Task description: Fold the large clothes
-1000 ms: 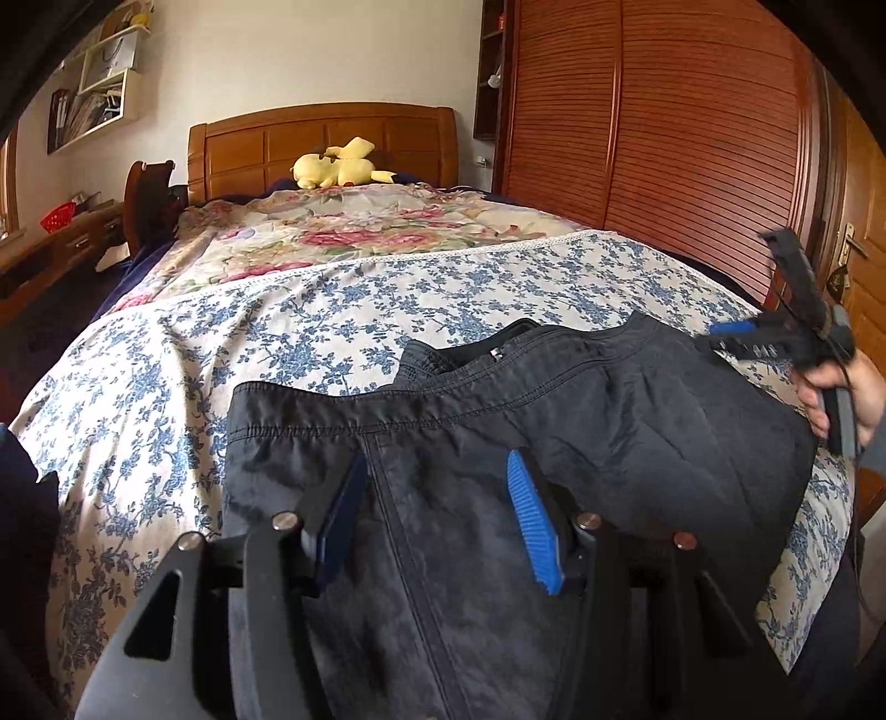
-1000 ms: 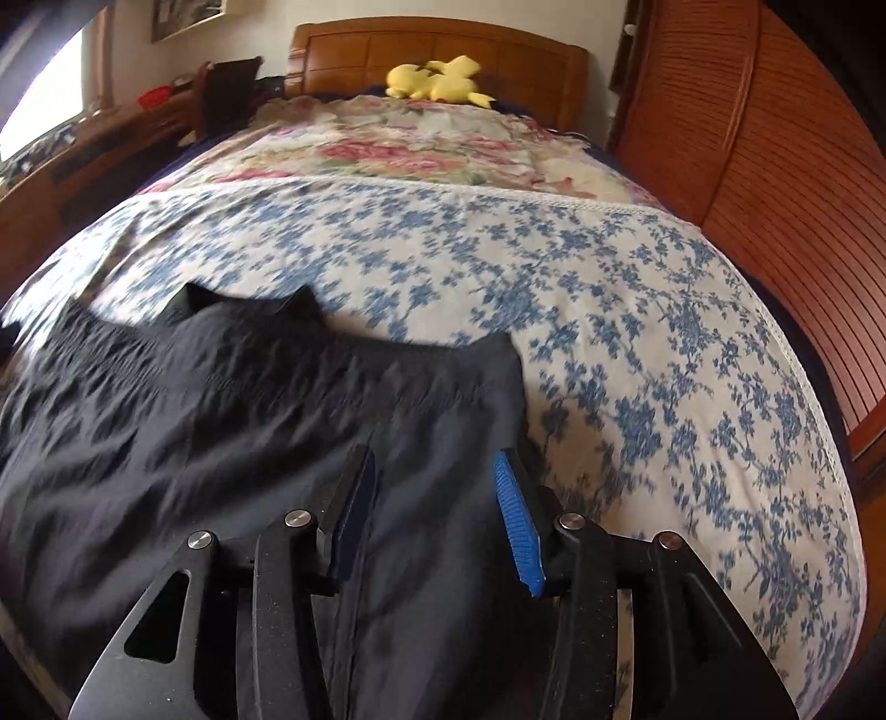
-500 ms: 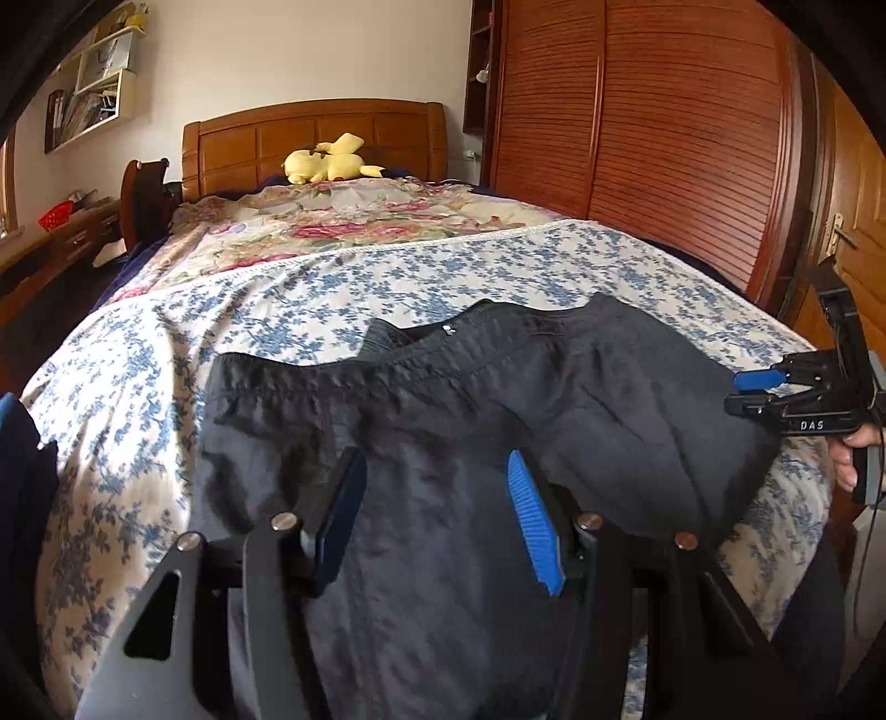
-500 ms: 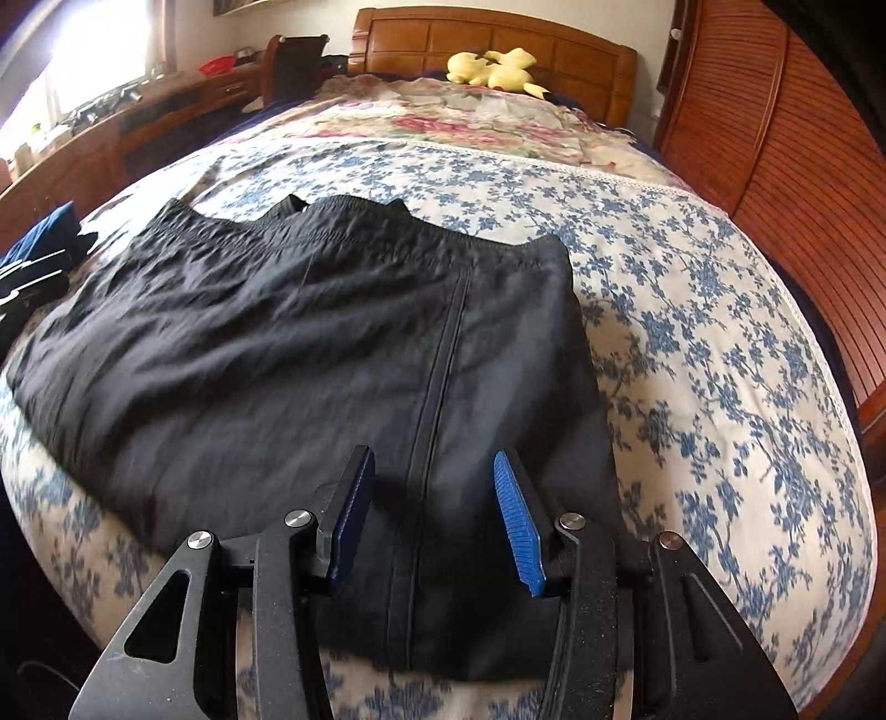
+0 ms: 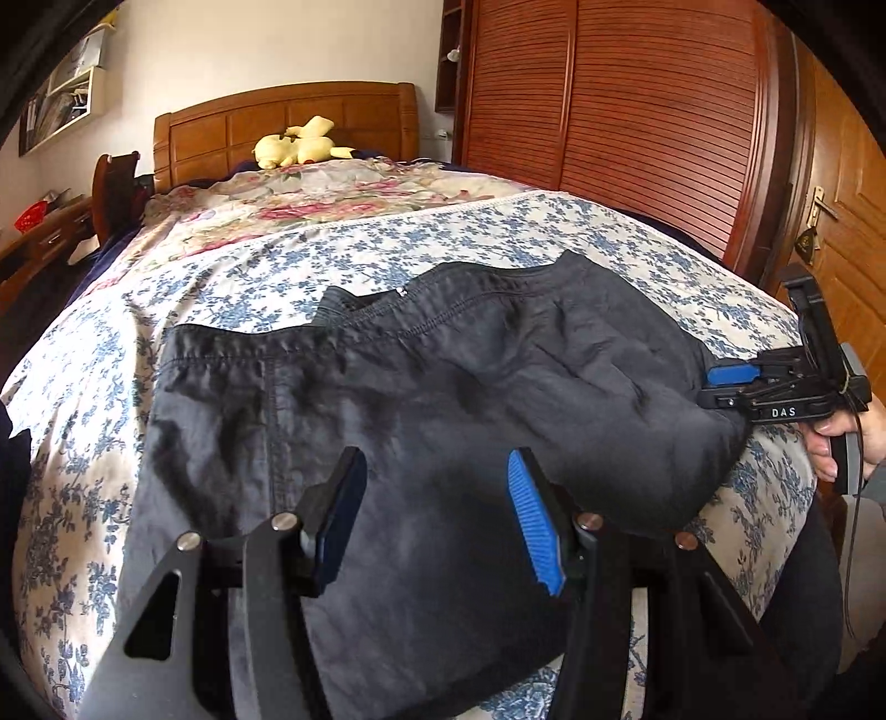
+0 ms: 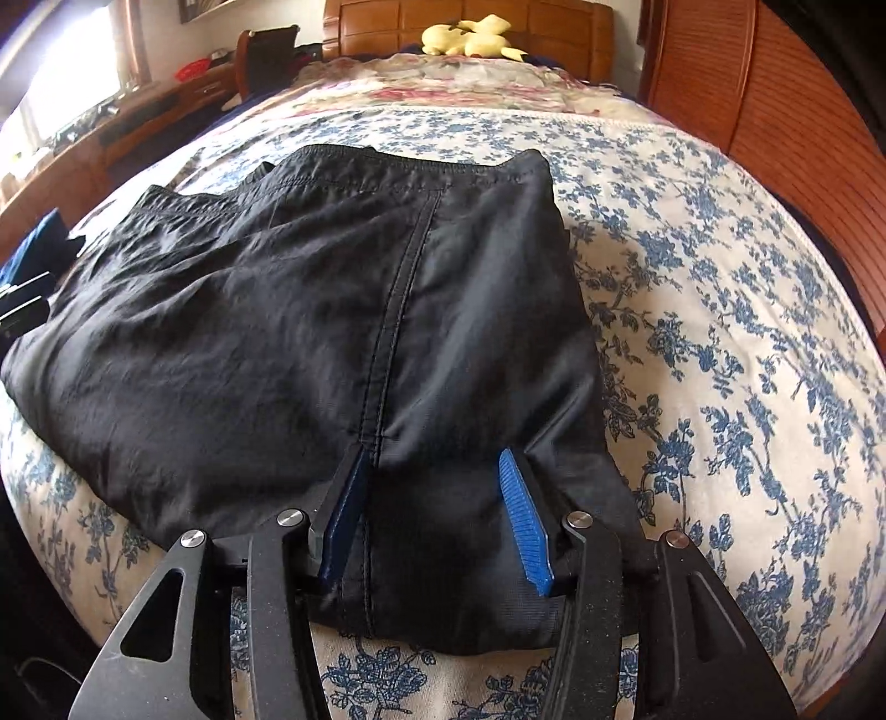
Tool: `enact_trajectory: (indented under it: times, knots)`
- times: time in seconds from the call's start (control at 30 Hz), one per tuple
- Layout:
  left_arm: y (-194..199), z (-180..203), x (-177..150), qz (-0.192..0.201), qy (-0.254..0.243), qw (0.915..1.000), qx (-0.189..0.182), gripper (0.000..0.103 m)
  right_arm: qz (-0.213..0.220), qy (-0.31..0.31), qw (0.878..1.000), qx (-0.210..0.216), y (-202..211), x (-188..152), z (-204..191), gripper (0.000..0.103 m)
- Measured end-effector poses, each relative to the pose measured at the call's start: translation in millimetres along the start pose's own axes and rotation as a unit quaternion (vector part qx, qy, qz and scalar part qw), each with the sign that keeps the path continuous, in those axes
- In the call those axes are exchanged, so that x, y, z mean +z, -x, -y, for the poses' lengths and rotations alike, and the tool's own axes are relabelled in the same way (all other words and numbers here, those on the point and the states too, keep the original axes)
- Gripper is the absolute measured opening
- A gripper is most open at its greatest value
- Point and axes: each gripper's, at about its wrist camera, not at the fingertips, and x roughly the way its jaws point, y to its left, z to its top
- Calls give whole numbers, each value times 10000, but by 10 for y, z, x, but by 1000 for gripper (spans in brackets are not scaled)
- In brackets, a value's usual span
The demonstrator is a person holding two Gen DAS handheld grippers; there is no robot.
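I am holding both grippers half open over the black pants (image 6: 277, 310) on the bed (image 6: 720, 332). My left gripper (image 5: 437, 515) and right gripper (image 6: 432, 515) are grabbing nothing; the right's jaws are just opening more.

The right gripper (image 6: 429, 520) hangs over the near edge of the bed (image 6: 720, 332), its blue-padded jaws apart and just widened — dark cloth lies between them, unpinched. That cloth is the black trousers (image 6: 277, 332), folded and spread ahead of the fingers; a stitched seam runs from beside the left finger (image 6: 343, 515) away to the waistband. Past the fingertips, far off, a yellow plush toy (image 6: 470, 41) sits against the wooden headboard (image 6: 387, 16).
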Motion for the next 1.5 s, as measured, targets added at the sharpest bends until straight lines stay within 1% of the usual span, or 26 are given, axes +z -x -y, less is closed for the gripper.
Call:
enact_trajectory:
  times: [0.17,0.3,0.57,0.67,0.77,0.9,1.03,1.2,1.37,1.5]
  knots:
    - [2,85,-20,-10,-82,9999,-76,52,-14,69,9998,-182,60,39,-39,50]
    - [-33,129,-41,-62,-136,9998,-118,52,122,76,9995,-293,199,57,-40,50]
    - [-116,130,-72,-148,-123,9998,-97,52,361,-196,9982,-436,469,-24,71,50]
    - [-145,137,-84,-181,-135,9997,-90,52,432,-272,9970,-586,542,-48,147,50]
    - [-159,139,-98,-199,-146,9997,-87,52,332,-376,9967,-639,506,-77,231,52]
    - [-175,131,-104,-221,-144,9996,-101,52,100,-483,9964,-697,355,-154,317,52]
    - [-204,119,-109,-254,-139,9995,-118,52,10,-704,9958,-581,231,-218,383,55]
    - [-219,122,-119,-268,-153,9994,-124,53,-43,-919,9944,-526,162,-237,471,67]
    - [-240,128,-126,-289,-162,9994,-123,53,-112,-1175,9926,-280,124,-281,541,68]
    - [-258,126,-134,-317,-175,9993,-135,53,-135,-1137,9931,-242,116,-295,525,68]
